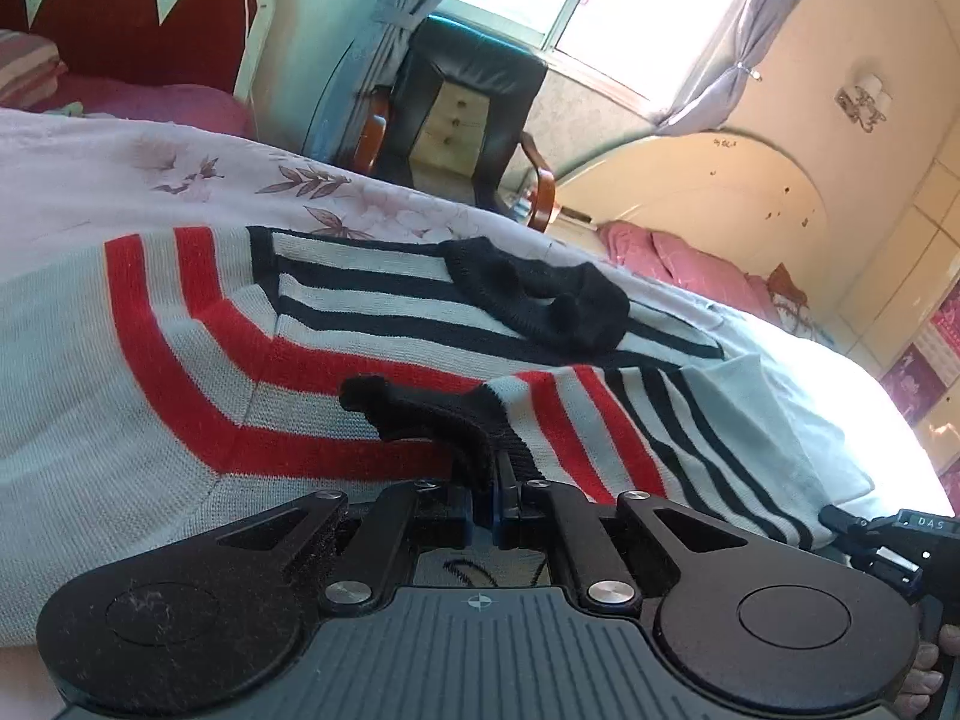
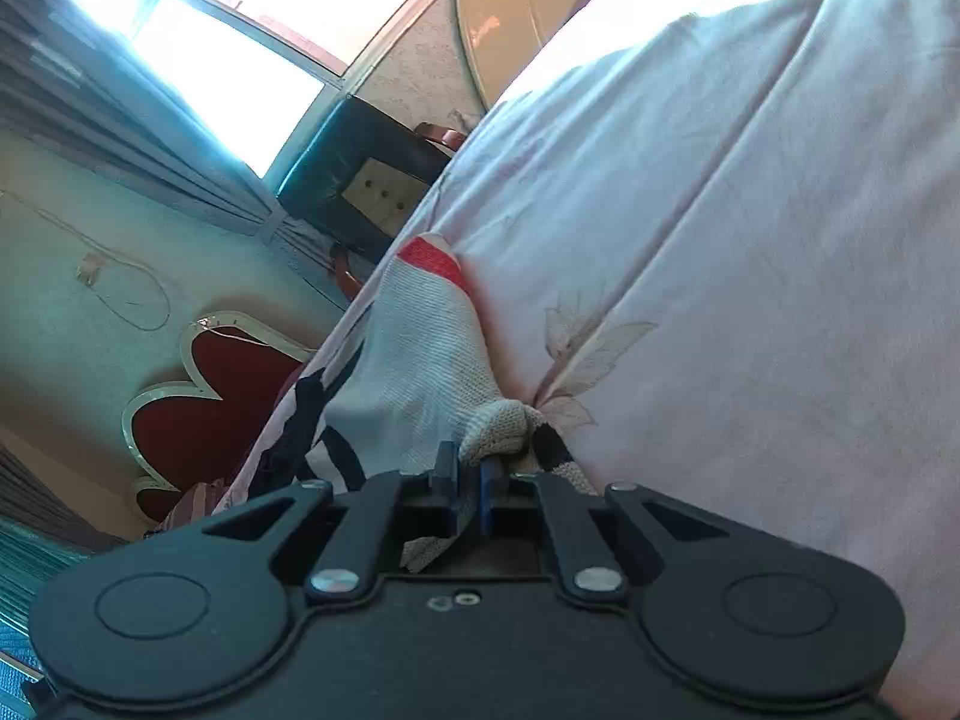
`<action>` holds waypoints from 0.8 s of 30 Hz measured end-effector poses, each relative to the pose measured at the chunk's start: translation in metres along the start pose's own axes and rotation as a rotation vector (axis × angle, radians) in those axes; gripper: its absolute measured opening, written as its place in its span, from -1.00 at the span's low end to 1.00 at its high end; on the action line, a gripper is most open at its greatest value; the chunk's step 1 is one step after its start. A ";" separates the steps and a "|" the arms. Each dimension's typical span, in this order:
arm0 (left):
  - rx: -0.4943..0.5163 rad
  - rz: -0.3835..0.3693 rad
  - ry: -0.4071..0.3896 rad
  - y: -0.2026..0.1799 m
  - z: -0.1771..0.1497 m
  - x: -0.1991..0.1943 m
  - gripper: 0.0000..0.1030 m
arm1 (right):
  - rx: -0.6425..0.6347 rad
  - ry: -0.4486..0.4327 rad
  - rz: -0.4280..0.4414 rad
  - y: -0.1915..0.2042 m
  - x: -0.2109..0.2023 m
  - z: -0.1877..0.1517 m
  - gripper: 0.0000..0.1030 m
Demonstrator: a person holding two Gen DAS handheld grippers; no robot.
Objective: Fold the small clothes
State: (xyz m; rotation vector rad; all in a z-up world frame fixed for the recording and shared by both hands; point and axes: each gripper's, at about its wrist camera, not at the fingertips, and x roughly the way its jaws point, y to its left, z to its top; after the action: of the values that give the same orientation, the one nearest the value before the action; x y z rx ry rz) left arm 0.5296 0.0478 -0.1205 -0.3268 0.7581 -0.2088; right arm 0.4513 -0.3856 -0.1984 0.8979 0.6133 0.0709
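In the left wrist view we are seeing a small knitted sweater [image 1: 180,360] lying spread on the bed sheet [image 1: 150,168], which is pale pink with printed leaves. The sweater is grey-white with red stripes on the near part and black stripes on the far part. Its black ribbed collar [image 1: 558,300] is resting on the striped area, a little bunched. At the bottom centre, our left tool [image 1: 495,480] is gripping a black ribbed edge of the sweater; the two fingers are pressed together on the cloth. To the right of it, a striped sleeve [image 1: 660,438] is running toward the lower right, where part of our right tool [image 1: 888,546] is showing at the frame edge. Behind the bed, a dark armchair [image 1: 468,120] is standing under the window [image 1: 600,0], and a red headboard [image 1: 150,18] is at the upper left.

In the right wrist view, the red headboard [image 2: 210,408] is appearing at the left. In the centre, the right tool [image 2: 468,480] is clamping a bunched grey-white fold of the sweater [image 2: 420,360], its fingers nearly closed on the knit. The bed sheet [image 2: 750,300] is filling the right side.
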 end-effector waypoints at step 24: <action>0.038 0.084 -0.050 -0.029 -0.023 -0.010 0.31 | -0.384 0.113 -0.127 0.036 0.017 0.006 -0.88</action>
State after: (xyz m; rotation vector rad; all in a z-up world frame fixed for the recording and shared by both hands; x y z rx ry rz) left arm 0.5039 0.0194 -0.1193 -0.2625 0.7163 -0.1348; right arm 0.4752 -0.3617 -0.1767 0.4846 0.7314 0.1207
